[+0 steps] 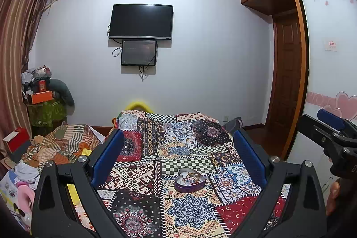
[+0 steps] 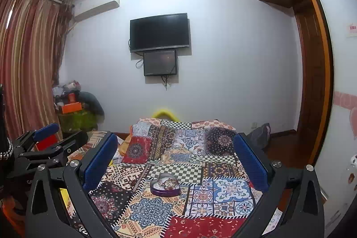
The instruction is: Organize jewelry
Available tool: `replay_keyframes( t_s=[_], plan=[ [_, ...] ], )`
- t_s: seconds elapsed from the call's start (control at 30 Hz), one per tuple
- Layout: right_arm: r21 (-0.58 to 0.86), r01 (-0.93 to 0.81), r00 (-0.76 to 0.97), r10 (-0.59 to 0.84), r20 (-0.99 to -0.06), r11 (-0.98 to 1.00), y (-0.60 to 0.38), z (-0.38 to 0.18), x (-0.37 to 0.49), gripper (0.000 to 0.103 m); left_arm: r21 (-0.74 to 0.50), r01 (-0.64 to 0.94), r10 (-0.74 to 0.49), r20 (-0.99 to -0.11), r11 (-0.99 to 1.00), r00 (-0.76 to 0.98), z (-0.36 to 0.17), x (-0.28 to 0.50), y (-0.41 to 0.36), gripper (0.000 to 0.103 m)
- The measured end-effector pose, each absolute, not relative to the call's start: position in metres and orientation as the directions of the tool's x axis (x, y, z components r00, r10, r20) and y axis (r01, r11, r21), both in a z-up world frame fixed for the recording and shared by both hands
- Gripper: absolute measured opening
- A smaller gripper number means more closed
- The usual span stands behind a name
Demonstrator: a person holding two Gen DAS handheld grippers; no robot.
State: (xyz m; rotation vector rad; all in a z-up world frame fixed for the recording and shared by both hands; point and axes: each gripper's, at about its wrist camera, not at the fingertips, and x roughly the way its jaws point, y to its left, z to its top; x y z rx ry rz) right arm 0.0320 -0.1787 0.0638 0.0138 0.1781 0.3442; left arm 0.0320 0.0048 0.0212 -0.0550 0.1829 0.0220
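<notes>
Left wrist view: heart-shaped tin (image 1: 189, 180) of jewelry, lobes away, both grippers' jaws spread, empty.

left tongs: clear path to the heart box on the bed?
Probably yes. The left tongs stand open, and the heart box lies ahead between the fingers on the patchwork cover, lid off, nothing in front of it.

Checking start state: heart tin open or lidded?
Open. The heart tin has no lid on; tangled jewelry shows inside. It sits upright on the patchwork cloth.
</notes>
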Motion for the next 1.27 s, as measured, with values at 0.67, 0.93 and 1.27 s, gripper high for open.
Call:
replay_keyframes(
  t_s=[0.67,0.93,1.27],
  plan=[
    [0.047,-0.331,0.927,0.334,-0.168,0.942,-0.18,0.064,0.034,0.103,-0.055,0.002,-0.012,-0.193,0.998,0.981,0.022,0.034,0.003,0.099],
    [0.047,-0.327,0.928,0.331,-0.17,0.944,-0.181,0.064,0.035,0.103,-0.063,0.005,-0.018,-0.2,0.998,0.98,0.022,0.037,0.004,0.099],
    [0.053,-0.325,0.926,0.33,-0.185,0.944,-0.18,0.061,0.04,0.103,-0.05,0.005,-0.015,-0.203,0.999,0.979,0.019,0.042,0.003,0.099]
  ],
)
